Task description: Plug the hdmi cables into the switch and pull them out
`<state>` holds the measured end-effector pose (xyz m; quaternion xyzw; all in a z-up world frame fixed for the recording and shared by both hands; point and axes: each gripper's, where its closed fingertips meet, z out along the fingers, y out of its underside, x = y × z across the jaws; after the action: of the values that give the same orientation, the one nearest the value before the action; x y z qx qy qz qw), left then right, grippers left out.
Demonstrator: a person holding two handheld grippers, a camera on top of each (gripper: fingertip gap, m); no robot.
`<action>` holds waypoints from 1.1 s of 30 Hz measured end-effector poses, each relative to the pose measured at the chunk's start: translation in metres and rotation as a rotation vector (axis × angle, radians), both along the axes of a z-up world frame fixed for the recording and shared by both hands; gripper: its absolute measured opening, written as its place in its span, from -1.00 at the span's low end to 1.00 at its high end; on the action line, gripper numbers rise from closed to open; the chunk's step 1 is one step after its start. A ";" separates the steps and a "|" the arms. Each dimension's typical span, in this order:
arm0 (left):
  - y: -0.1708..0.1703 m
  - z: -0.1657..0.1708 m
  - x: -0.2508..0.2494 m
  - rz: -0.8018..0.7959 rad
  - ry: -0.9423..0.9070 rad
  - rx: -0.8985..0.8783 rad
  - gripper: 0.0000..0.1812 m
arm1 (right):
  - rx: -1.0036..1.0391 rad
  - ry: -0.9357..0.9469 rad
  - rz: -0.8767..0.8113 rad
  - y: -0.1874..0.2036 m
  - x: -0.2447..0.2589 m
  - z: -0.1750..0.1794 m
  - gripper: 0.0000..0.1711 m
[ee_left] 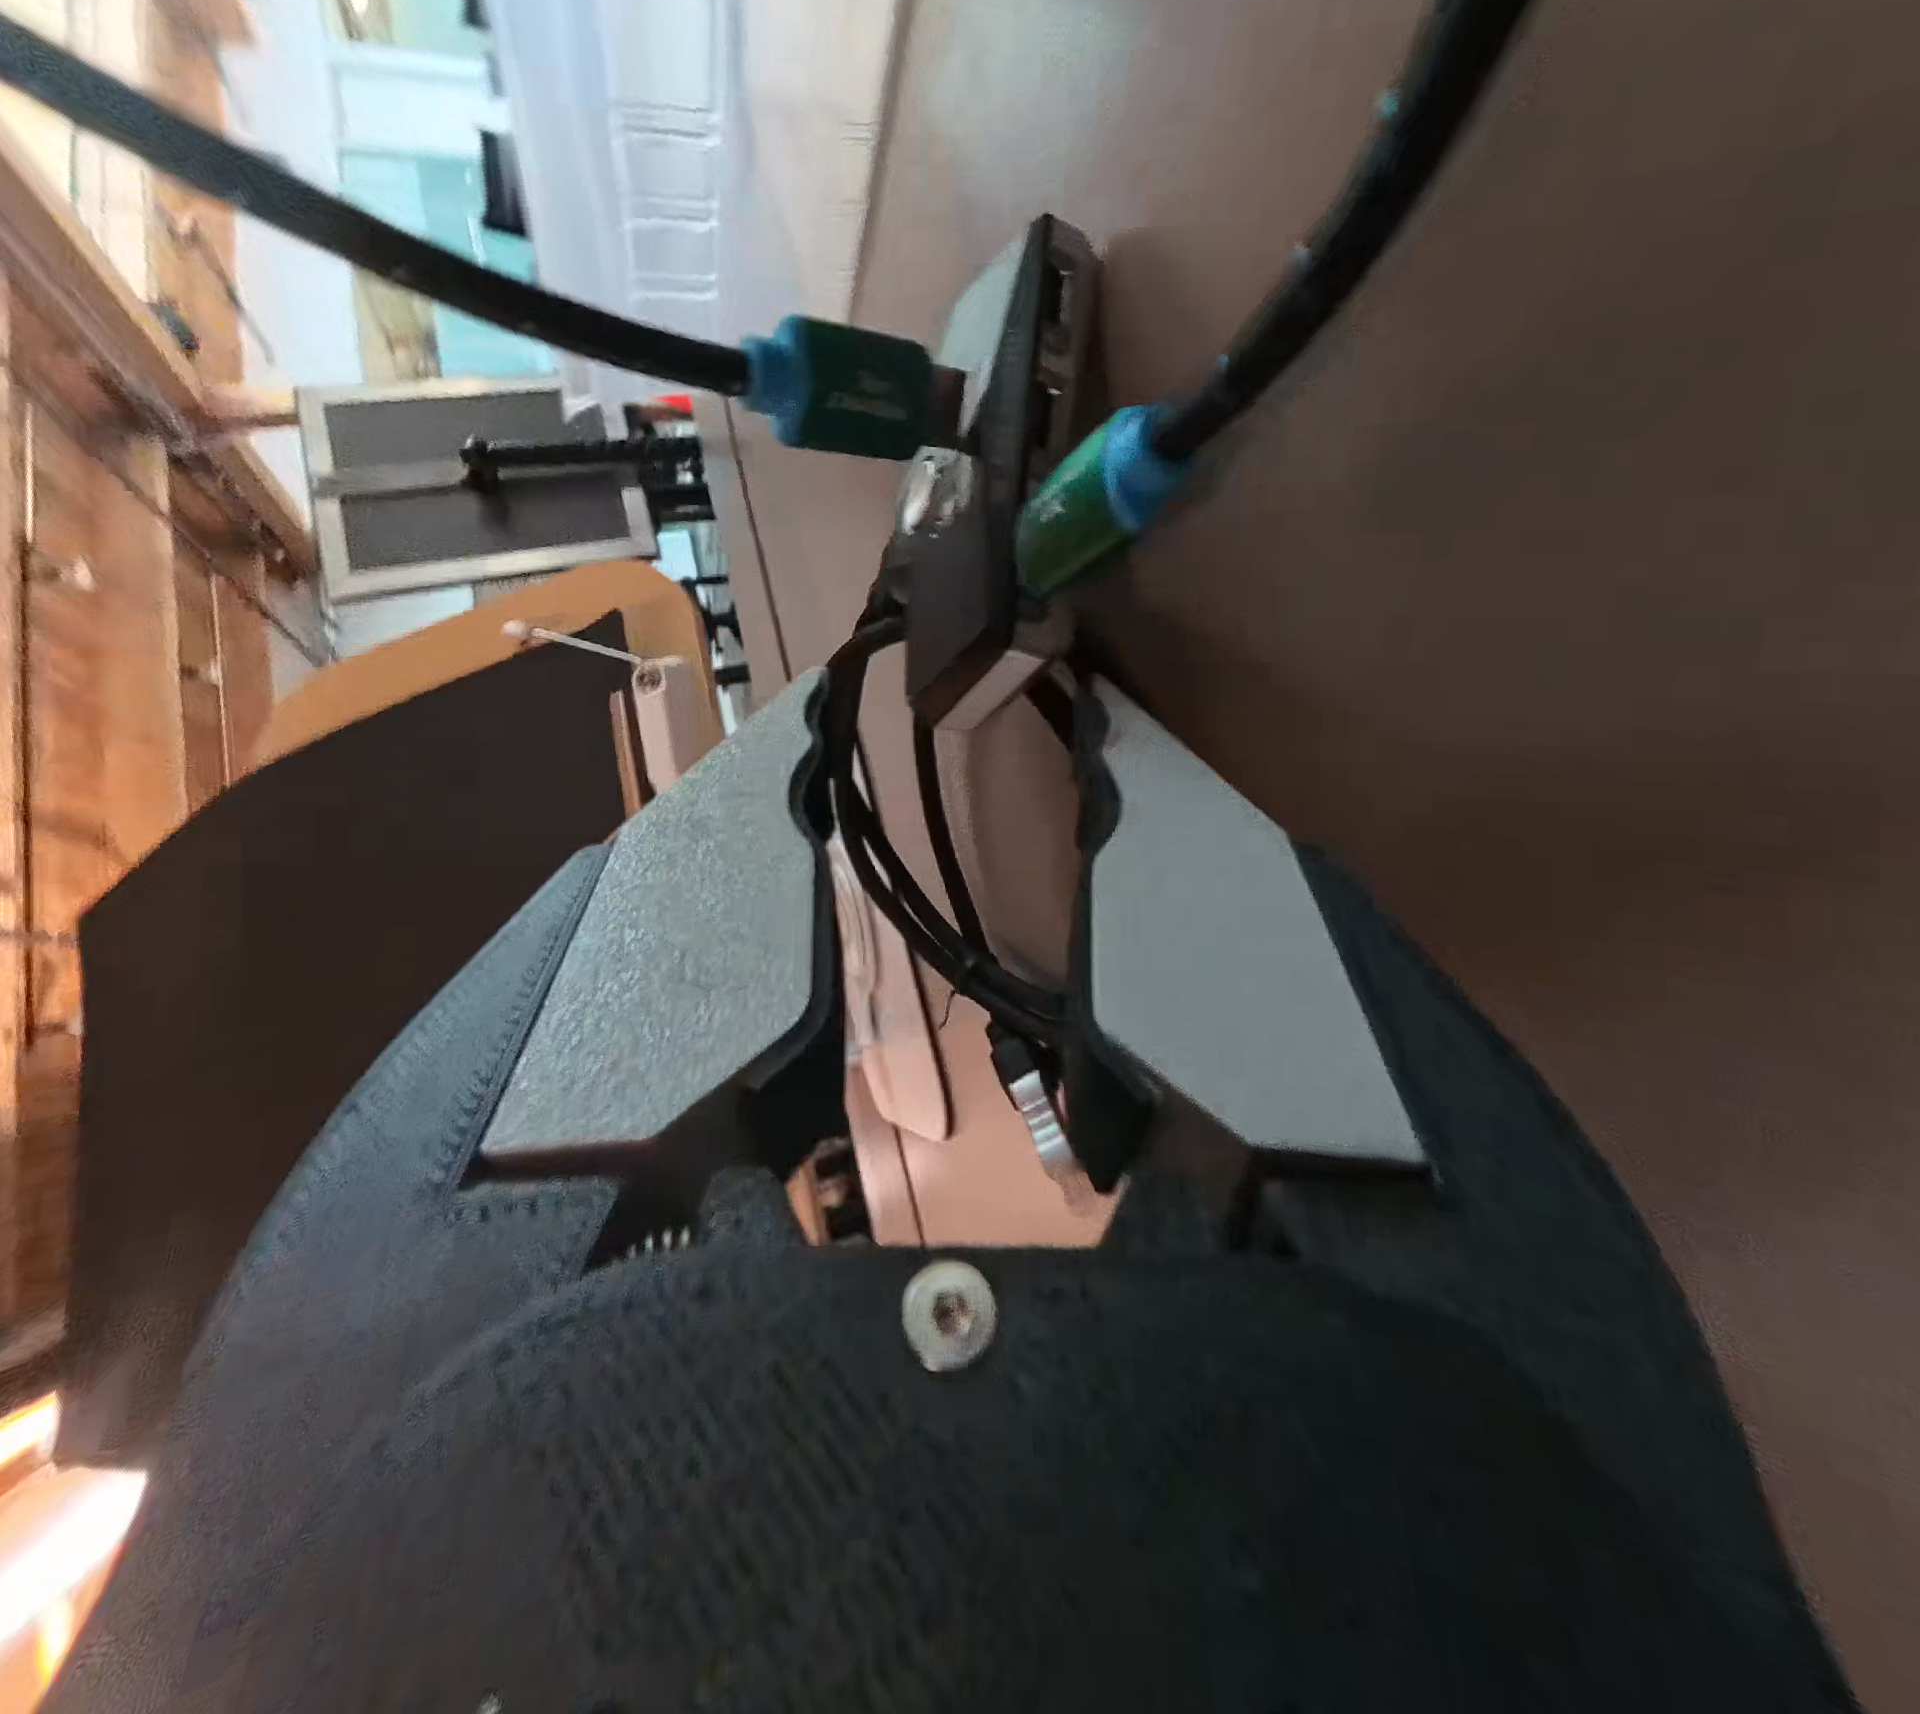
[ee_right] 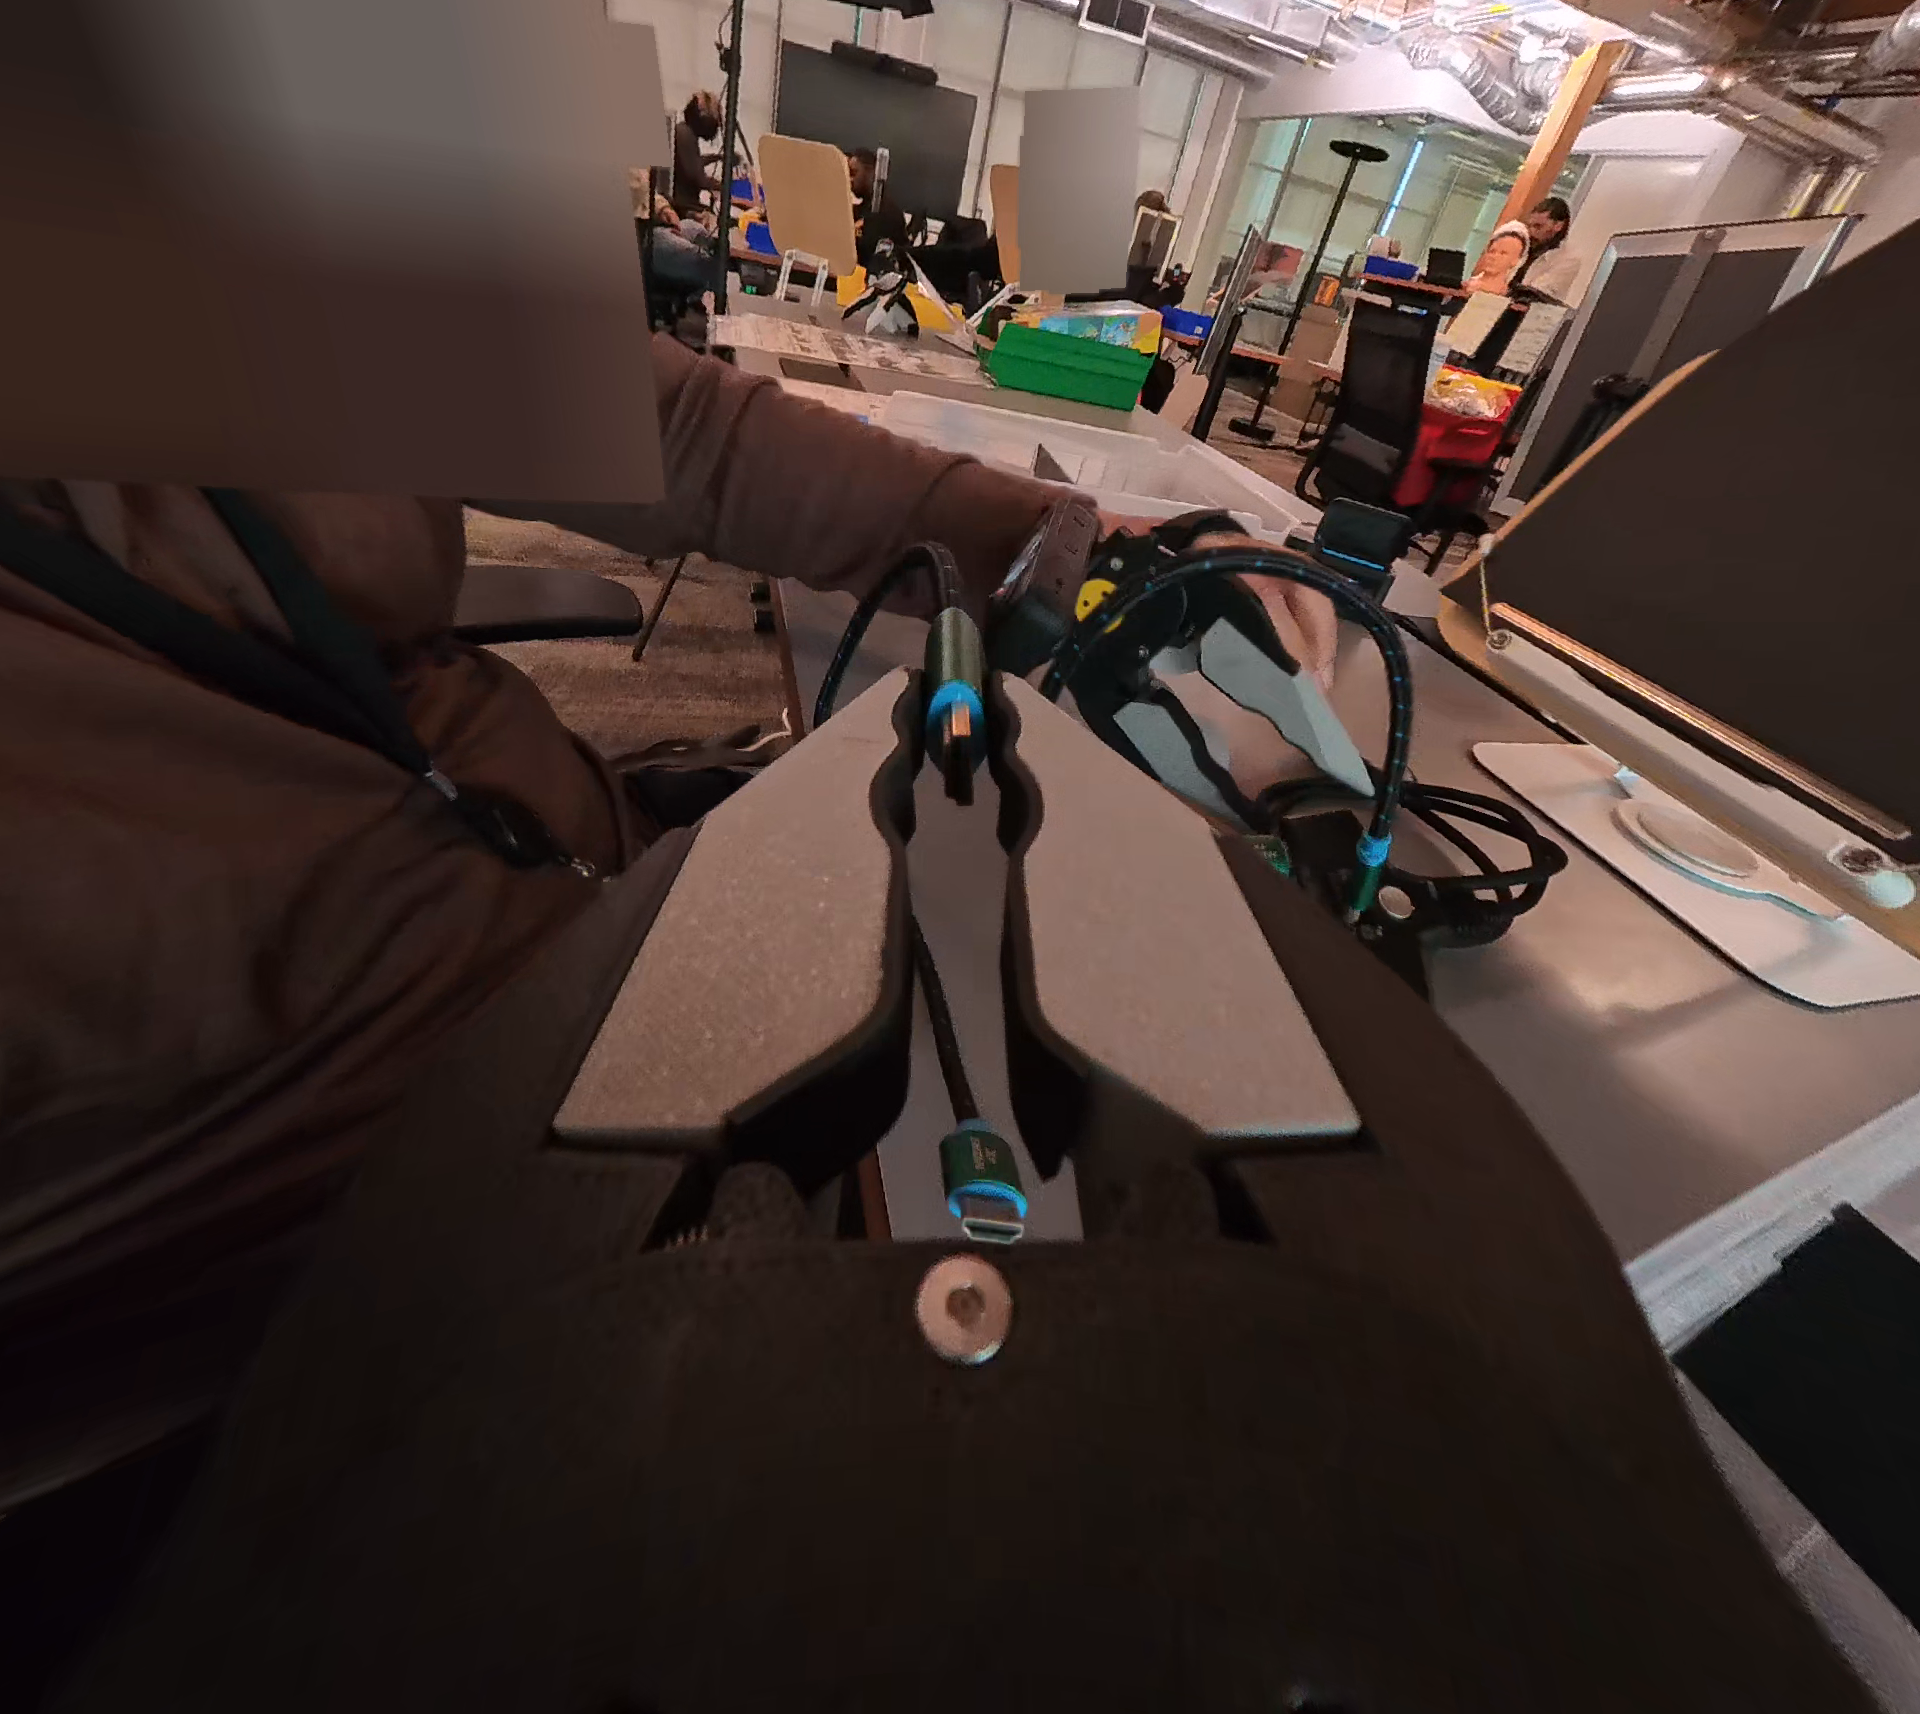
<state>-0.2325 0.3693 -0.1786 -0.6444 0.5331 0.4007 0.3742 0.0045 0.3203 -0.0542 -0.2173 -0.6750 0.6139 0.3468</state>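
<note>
The black switch [ee_left: 992, 459] stands tilted on the brown table [ee_left: 1507, 729]. Two green HDMI plugs with blue collars sit at it: one [ee_left: 847, 402] on its left face, one [ee_left: 1081, 511] on its right. My left gripper [ee_left: 951, 729] has its fingers on either side of the switch's near end and its thin black leads. It also shows in the right wrist view [ee_right: 1299, 802], over the switch [ee_right: 1311, 833]. My right gripper [ee_right: 956, 745] is shut on a third HDMI plug [ee_right: 954, 708], metal tip toward the camera. Another loose plug [ee_right: 982, 1176] lies between its finger bases.
A monitor [ee_right: 1714, 563] on a white stand base [ee_right: 1621, 843] stands at the right, close to the switch. Coiled black cables [ee_right: 1486, 864] lie beside it. A person's brown sleeve [ee_right: 810, 469] reaches across. White bins [ee_right: 1091, 449] and a green box [ee_right: 1060, 365] sit behind. There is about 25 centimeters between the tips of the two grippers.
</note>
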 end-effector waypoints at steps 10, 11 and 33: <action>0.026 -0.011 0.000 -0.022 0.111 0.016 -0.73 | -0.080 -0.105 -0.119 0.036 -0.024 -0.008 -0.91; 0.024 -0.007 0.003 -0.002 0.050 0.047 -0.75 | -0.076 -0.117 -0.153 0.040 -0.027 -0.007 -0.90; -0.086 0.052 -0.020 0.165 -0.763 0.313 -0.78 | 0.449 -0.599 -0.438 0.040 -0.208 -0.094 -0.79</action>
<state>-0.2521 0.2834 -0.1265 -0.7226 0.2357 0.2381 0.6047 -0.2039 0.3599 -0.1487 -0.4431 -0.8005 0.2735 0.2966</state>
